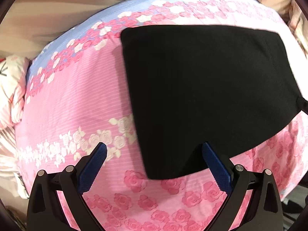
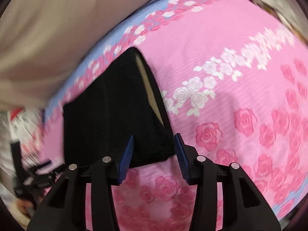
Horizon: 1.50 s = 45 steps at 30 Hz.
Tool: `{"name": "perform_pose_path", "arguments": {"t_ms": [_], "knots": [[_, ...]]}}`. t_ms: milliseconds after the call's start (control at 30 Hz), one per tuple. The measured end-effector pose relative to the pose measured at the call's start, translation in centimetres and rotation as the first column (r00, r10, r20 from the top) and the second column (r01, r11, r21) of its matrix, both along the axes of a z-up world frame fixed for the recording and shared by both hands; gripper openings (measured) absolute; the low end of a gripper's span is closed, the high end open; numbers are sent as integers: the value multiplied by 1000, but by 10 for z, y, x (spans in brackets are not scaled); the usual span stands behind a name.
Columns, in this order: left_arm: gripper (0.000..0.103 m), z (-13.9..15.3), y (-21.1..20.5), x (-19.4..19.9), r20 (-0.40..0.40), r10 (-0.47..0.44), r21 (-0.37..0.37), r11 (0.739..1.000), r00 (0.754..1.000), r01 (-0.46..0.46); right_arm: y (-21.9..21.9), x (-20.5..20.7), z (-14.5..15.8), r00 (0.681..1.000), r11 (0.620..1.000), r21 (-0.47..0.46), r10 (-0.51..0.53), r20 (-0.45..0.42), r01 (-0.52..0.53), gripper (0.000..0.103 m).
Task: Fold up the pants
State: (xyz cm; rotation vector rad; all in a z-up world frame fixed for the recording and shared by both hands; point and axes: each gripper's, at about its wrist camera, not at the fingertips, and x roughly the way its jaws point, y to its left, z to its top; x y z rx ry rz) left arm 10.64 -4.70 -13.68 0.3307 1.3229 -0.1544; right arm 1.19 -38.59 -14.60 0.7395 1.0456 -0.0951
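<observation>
The black pants point(image 1: 207, 92) lie folded into a flat block on a pink rose-patterned bed cover point(image 1: 77, 104). My left gripper point(image 1: 154, 146) is open and empty, hovering above the near corner of the pants. In the right wrist view the pants point(image 2: 111, 115) show their waist end, with a tan inner lining point(image 2: 148, 88) visible at the opening. My right gripper point(image 2: 154, 137) is open and empty, its blue pads either side of the near corner of the pants. The left gripper point(image 2: 36, 175) shows blurred at the lower left of the right wrist view.
The cover has a blue band with roses point(image 1: 92, 25) along its far edge. Beige bedding point(image 1: 57, 5) lies beyond it. A white and pink patterned pillow or quilt point(image 1: 11, 88) sits at the left edge of the bed.
</observation>
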Motion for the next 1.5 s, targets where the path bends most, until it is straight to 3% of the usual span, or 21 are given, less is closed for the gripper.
{"name": "perform_pose_path", "arguments": {"t_ms": [67, 100, 200, 300, 367, 467, 600, 667, 700, 800, 867, 900, 933, 967, 1033, 1067, 1167, 1233, 1333, 1467, 1500], "knots": [[98, 2, 18, 2, -33, 24, -101, 995, 999, -27, -5, -8, -5, 1000, 998, 58, -20, -18, 21, 43], [98, -2, 34, 3, -88, 49, -197, 978, 995, -65, -4, -11, -6, 999, 997, 69, -26, -25, 28, 44], [98, -17, 64, 10, -194, 117, -339, 924, 974, -179, 5, -14, -11, 999, 992, 127, -18, -45, 23, 44], [95, -34, 79, 18, -256, 160, -423, 868, 953, -259, 14, -10, -22, 996, 986, 158, -51, -71, 62, 44], [96, -42, 80, 23, -300, 157, -454, 844, 941, -285, 17, -6, -31, 993, 981, 168, -86, -82, 99, 45], [97, -52, 79, 28, -345, 156, -479, 818, 925, -317, 10, -8, -47, 985, 949, 267, -156, -68, 169, 61], [98, -52, 72, 29, -336, 200, -457, 820, 921, -345, -3, -7, -58, 977, 875, 437, -210, -45, 209, 73], [97, -50, 67, 30, -365, 200, -498, 783, 909, -372, -8, -5, -61, 976, 846, 492, -211, -45, 206, 79], [97, -51, 64, 30, -400, 206, -533, 741, 893, -409, -10, -4, -63, 977, 834, 513, -210, -44, 202, 84], [97, -55, 53, 34, -363, 245, -469, 786, 899, -403, -12, -1, -66, 974, 809, 552, -222, -35, 204, 89], [97, -53, 47, 32, -340, 279, -440, 797, 898, -414, -7, 7, -60, 980, 848, 499, -197, -22, 182, 84], [97, -52, 43, 31, -330, 287, -422, 808, 899, -412, -1, 13, -55, 988, 888, 435, -154, -20, 147, 60], [97, -51, 39, 30, -314, 289, -402, 822, 904, -403, 5, 18, -52, 993, 925, 364, -105, -46, 114, 50], [93, -49, 34, 29, -294, 287, -383, 839, 912, -387, 5, 19, -52, 994, 929, 354, -97, -53, 109, 38], [75, -44, 28, 26, -262, 273, -380, 852, 926, -359, 4, 17, -50, 995, 920, 380, -90, -48, 101, 33], [61, -39, 27, 23, -255, 263, -393, 851, 931, -348, 7, 17, -41, 997, 929, 361, -66, -35, 74, 31], [38, -28, 28, 14, -251, 257, -413, 843, 933, -343, 13, 6, -21, 1000, 927, 374, -18, -6, 19, 28], [31, -20, 35, 4, -240, 251, -427, 840, 938, -334, 17, -7, -10, 1000, 927, 376, 16, 2, -15, 25], [25, -9, 60, -26, -257, 239, -460, 822, 936, -336, 22, -38, -7, 996, 923, 378, 86, -25, -70, 8], [22, -11, 71, -70, -316, 196, -463, 822, 928, -332, 31, -80, -23, 983, 928, 352, 164, -86, -124, 9], [22, -14, 73, -79, -326, 191, -458, 825, 926, -332, 33, -85, -25, 979, 930, 335, 188, -80, -151, 16]]}}
